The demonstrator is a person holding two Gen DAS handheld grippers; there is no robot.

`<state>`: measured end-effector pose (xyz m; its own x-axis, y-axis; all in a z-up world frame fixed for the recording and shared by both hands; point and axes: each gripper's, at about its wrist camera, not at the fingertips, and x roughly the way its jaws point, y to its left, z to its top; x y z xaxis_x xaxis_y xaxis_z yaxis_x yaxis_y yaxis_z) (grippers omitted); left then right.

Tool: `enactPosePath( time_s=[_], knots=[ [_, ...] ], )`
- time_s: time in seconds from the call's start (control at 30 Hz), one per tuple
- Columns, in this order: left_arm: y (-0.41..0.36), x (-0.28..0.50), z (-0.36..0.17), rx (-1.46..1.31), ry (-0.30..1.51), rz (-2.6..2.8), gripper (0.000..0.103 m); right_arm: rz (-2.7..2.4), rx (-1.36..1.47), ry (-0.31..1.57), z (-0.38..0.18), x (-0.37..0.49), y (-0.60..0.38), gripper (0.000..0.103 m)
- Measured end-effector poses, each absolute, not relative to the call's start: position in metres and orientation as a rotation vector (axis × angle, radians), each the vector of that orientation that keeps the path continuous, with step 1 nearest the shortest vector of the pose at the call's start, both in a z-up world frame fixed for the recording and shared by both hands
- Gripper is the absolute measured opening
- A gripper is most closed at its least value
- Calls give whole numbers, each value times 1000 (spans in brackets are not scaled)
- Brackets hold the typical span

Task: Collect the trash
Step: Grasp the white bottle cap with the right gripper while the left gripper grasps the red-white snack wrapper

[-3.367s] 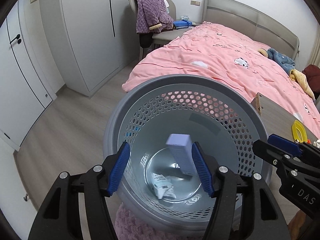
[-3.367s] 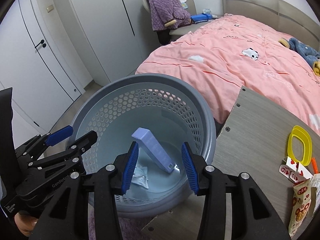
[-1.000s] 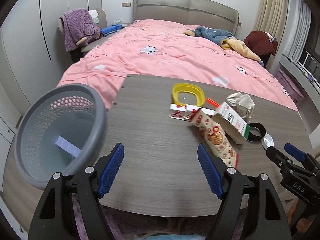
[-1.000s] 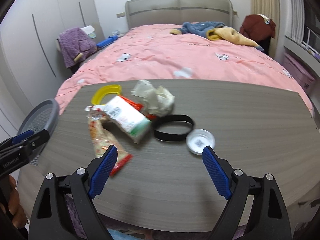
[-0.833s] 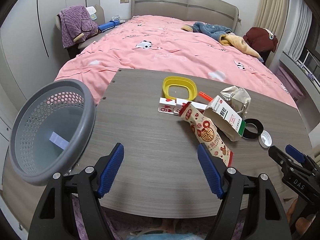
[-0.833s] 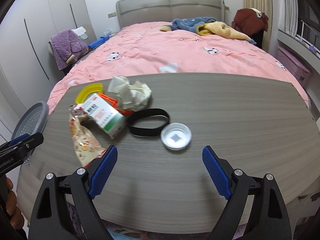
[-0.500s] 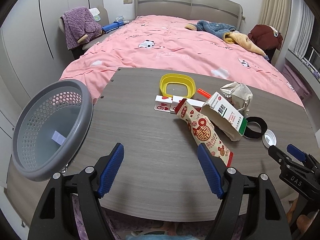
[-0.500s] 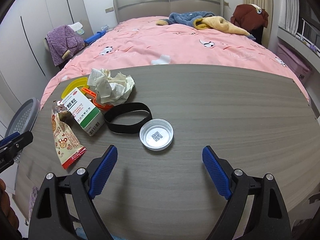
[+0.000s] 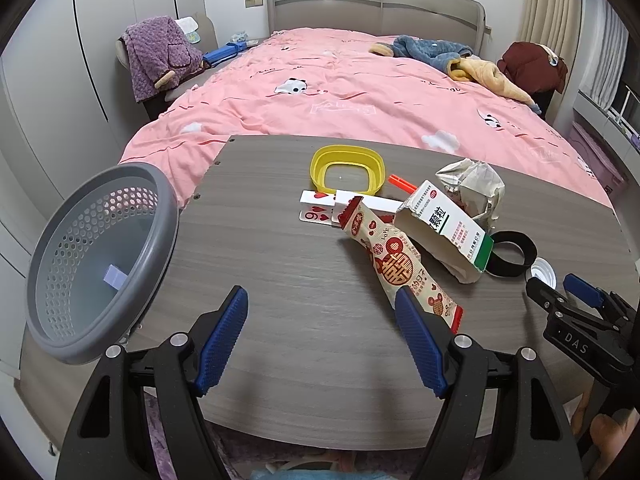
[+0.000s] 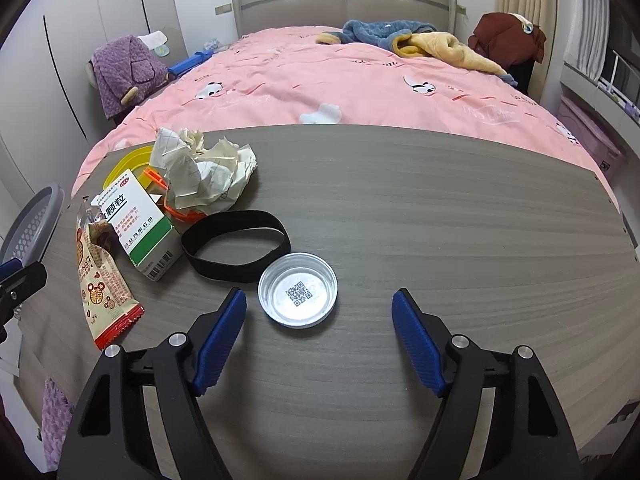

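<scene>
Both sets of tongs are showing the same build. The left tongs (image 9: pixel 322 334) are carrying two black plastic arms with triangular cut-outs, round silver screws at the joints, and blue ribbed pads (image 9: pixel 224 338) lining the inner faces. The right tongs (image 10: pixel 320 334) are wearing identical blue pads (image 10: pixel 416 342) and silver screws. Seen from the left camera, the right tongs are displaying white "DAS" lettering on black.
</scene>
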<state>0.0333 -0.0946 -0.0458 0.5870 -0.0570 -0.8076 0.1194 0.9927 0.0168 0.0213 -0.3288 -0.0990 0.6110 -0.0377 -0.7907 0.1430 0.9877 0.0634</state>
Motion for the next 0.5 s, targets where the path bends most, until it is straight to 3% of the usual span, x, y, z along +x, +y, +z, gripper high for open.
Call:
enactPosePath(
  time_s=[0.1, 0.5],
  knots=[
    [-96, 34, -46, 73, 940, -102, 73, -104, 116, 905, -99, 24, -328, 70],
    [-100, 34, -49, 85, 953, -102, 73, -96, 95, 888, -98, 22, -327, 39]
  ],
)
